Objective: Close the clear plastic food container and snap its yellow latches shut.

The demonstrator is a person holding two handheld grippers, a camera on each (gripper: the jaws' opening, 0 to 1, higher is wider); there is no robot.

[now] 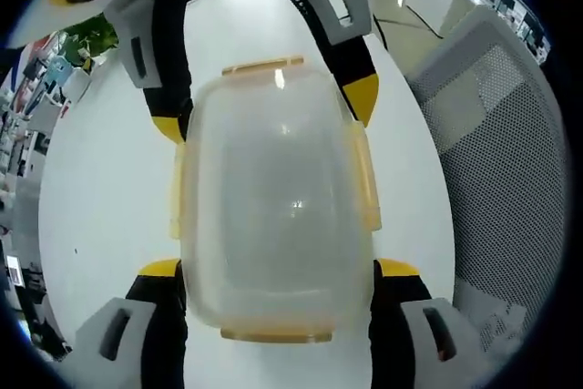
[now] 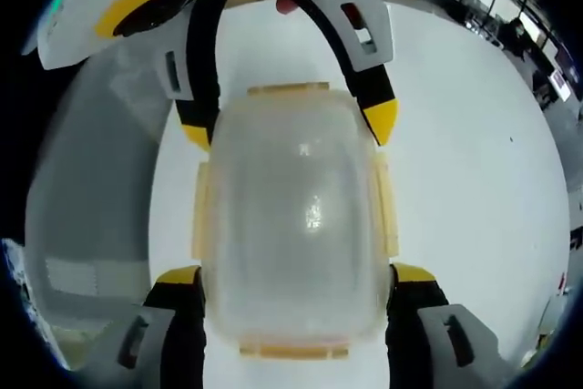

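The clear plastic food container [image 1: 278, 202] sits on a white round table [image 1: 100, 198], lid on, held between two grippers from opposite ends. In the left gripper view, the left gripper [image 1: 278, 271] has its yellow-tipped jaws spread wide either side of the container's near end, close against the side walls; whether they press on it cannot be told. The right gripper [image 1: 264, 102] comes in from the far side, its jaws likewise spread, straddling the far end. The right gripper view shows the same arrangement mirrored: right gripper [image 2: 296, 275] at the near end, left gripper [image 2: 291, 125] opposite.

Yellow latches [image 1: 366, 179] lie along all four sides of the lid; whether they are snapped down is unclear.

Surroundings: a grey mesh-backed office chair [image 1: 496, 152] stands just beside the table edge. A green plant [image 1: 91, 38] and cluttered shelving lie beyond the table. Desks [image 2: 492, 6] stand well apart in the background.
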